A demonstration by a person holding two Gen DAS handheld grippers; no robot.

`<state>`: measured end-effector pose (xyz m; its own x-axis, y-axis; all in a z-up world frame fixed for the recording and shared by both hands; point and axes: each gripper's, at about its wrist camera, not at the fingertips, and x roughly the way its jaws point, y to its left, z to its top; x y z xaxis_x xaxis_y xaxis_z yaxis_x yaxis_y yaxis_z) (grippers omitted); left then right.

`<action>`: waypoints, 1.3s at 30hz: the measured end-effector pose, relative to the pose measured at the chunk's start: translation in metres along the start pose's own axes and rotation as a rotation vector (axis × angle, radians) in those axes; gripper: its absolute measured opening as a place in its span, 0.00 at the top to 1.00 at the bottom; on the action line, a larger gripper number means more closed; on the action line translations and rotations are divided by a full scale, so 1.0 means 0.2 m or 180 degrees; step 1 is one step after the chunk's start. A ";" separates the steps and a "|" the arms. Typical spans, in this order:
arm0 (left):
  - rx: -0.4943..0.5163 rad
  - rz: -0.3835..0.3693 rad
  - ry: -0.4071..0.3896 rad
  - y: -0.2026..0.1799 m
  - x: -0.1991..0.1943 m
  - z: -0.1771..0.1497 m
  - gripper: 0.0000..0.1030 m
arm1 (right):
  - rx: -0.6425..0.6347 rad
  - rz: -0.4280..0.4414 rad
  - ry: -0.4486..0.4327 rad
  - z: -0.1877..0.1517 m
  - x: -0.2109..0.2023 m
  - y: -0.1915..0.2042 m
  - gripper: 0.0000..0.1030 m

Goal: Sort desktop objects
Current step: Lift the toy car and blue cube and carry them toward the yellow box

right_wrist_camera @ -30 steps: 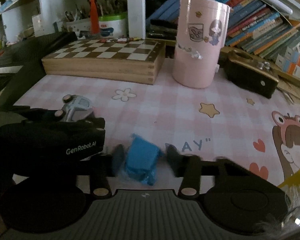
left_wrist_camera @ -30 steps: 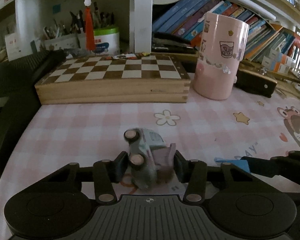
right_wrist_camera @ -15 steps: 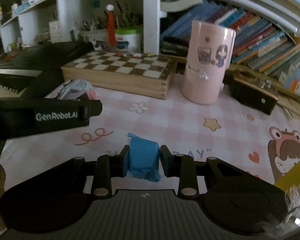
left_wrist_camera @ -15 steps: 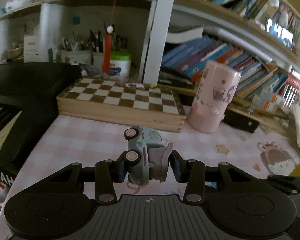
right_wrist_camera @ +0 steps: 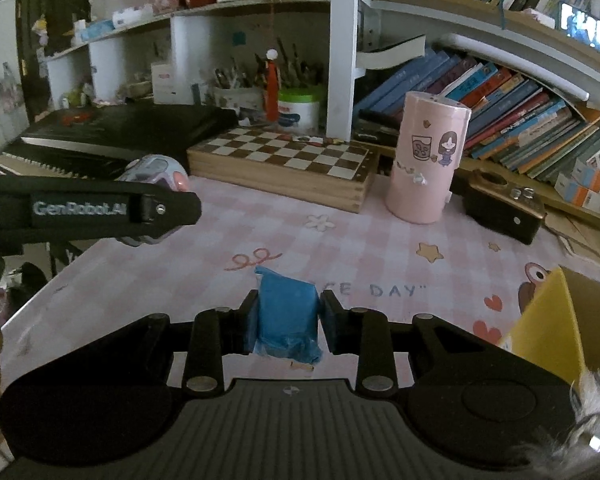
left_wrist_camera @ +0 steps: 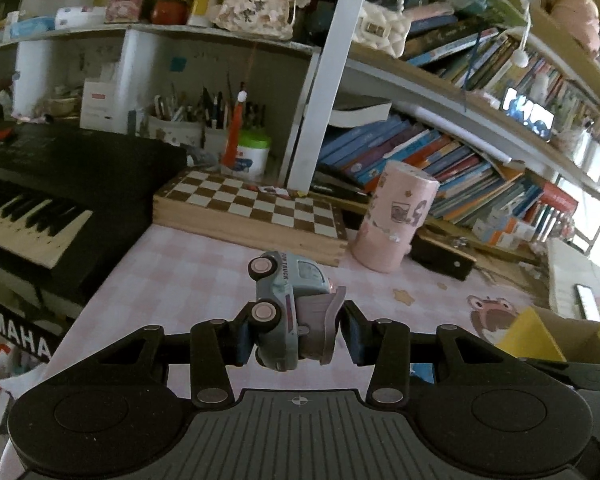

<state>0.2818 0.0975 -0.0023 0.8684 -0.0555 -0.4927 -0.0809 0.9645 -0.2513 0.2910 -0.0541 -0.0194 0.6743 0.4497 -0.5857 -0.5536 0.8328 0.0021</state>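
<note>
Left gripper (left_wrist_camera: 294,334): clenched on the toy truck, which is pinched between the two pads and carried clear of the desk.
Toy truck (left_wrist_camera: 286,304): a pale blue-grey model, turned on its side so that two wheels face left; lettering is seen on its flank, and a grey flap at its rear lies against the right pad. In the right wrist view its rounded body (right_wrist_camera: 156,168) is seen beyond the left gripper's black finger.
Right gripper (right_wrist_camera: 288,320): closed on the blue packet, which is squeezed between both pads and held above the desk.
Blue packet (right_wrist_camera: 286,320): a crinkled blue wrapper, upright between the fingers, its lower edge hanging below the pads.
Desk mat (right_wrist_camera: 340,248): a pink checked sheet printed with stars, flowers, hearts and the letters "DAY"; it is spread over the desk under both grippers.
Yellow box (right_wrist_camera: 548,320): an open cardboard box with a yellow side, placed at the right edge of the desk, near the right gripper.
Chessboard case (left_wrist_camera: 256,208): a wooden folding board, laid flat at the back of the mat.
Pink cylinder (right_wrist_camera: 428,160): a tall pink container with cartoon stickers, stood upright just right of the chessboard case.
Keyboard (left_wrist_camera: 32,208): a black piano keyboard, set to the left of the desk.
Shelves (right_wrist_camera: 500,92): rows of leaning books behind the pink cylinder, pen pots behind the chessboard case.
</note>
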 end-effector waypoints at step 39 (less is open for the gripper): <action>0.0133 -0.0247 0.0095 0.06 -1.10 -0.60 0.58 | 0.0195 0.0080 0.0232 -0.68 -0.92 0.51 0.72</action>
<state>0.0300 0.0896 0.0034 0.8562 -0.1376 -0.4980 0.0070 0.9669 -0.2551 0.0433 -0.0959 -0.0214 0.6220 0.4478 -0.6424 -0.5374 0.8408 0.0658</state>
